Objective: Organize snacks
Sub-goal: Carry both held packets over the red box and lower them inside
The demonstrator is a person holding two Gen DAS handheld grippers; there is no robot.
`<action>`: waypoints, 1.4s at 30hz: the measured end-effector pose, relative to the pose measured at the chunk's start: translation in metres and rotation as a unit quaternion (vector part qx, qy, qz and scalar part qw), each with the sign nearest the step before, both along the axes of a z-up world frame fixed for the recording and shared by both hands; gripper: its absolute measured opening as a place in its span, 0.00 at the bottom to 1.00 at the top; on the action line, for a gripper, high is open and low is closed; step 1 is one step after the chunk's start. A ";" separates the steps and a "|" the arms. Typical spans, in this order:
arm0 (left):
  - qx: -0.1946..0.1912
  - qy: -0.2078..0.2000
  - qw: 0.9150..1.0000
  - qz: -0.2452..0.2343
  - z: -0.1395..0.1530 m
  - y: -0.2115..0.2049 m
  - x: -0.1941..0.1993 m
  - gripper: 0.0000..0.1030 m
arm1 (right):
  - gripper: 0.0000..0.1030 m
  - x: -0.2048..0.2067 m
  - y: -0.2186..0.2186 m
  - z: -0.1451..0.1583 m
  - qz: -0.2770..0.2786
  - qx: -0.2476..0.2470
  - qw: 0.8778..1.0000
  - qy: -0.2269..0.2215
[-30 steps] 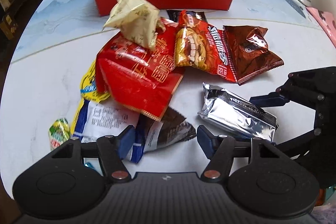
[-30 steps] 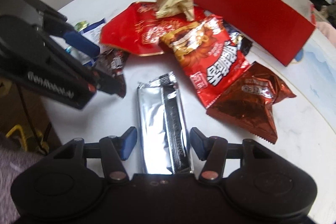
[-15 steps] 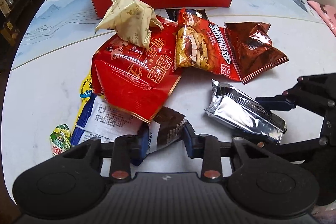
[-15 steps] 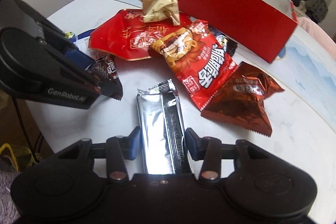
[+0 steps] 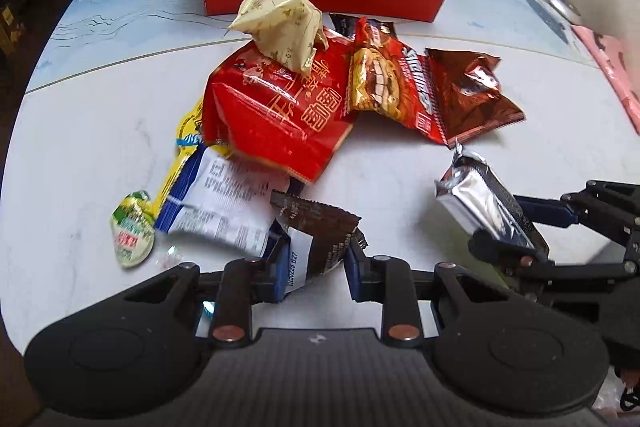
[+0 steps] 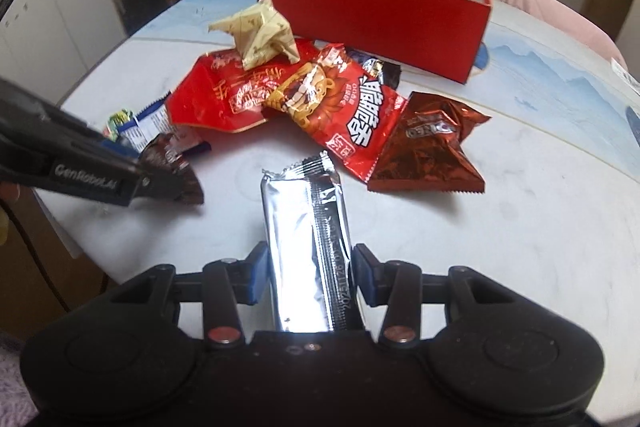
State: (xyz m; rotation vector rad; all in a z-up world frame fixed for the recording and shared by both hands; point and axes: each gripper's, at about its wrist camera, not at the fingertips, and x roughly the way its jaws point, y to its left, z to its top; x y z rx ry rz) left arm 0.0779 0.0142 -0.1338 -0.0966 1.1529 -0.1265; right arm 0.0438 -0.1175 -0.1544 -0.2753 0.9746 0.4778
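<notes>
Closing on a brown packet (image 5: 320, 239), the left gripper (image 5: 316, 263) hides its lower end; the right gripper (image 6: 306, 271) pinches a silver wrapper (image 6: 306, 223), seemingly lifted.

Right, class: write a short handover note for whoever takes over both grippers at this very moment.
Left gripper: jaws closing, pads already on the brown packet.
Right gripper: shut on the silver packet.
Red box sits behind the pile; nothing visible inside it.
Still on the table: cream packet, big red bag, other packets.
Done: two packets gripped. Left: box them, then the rest.
</notes>
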 end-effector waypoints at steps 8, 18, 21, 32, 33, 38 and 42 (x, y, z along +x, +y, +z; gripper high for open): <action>-0.027 -0.040 0.999 -0.014 0.044 0.021 -0.018 0.27 | 0.41 -0.017 0.008 0.037 -0.040 0.015 0.999 -0.032; -0.023 -0.108 0.993 -0.033 0.118 0.041 -0.003 0.27 | 0.41 0.000 0.026 0.100 -0.072 0.032 0.993 -0.091; -0.024 -0.127 0.991 -0.032 0.139 0.048 0.005 0.27 | 0.41 0.011 0.030 0.116 -0.081 0.037 0.990 -0.108; -0.020 -0.173 0.985 0.002 0.188 0.065 0.065 0.27 | 0.41 0.075 0.036 0.155 -0.074 0.050 0.984 -0.152; -0.019 -0.171 0.985 0.007 0.188 0.064 0.075 0.27 | 0.41 0.083 0.036 0.156 -0.072 0.052 0.984 -0.152; 0.009 -0.168 0.985 0.035 0.186 0.058 0.122 0.27 | 0.41 0.132 0.036 0.153 -0.051 0.054 0.987 -0.144; 0.034 -0.161 0.985 0.055 0.181 0.054 0.162 0.27 | 0.41 0.175 0.041 0.147 -0.032 0.061 0.989 -0.129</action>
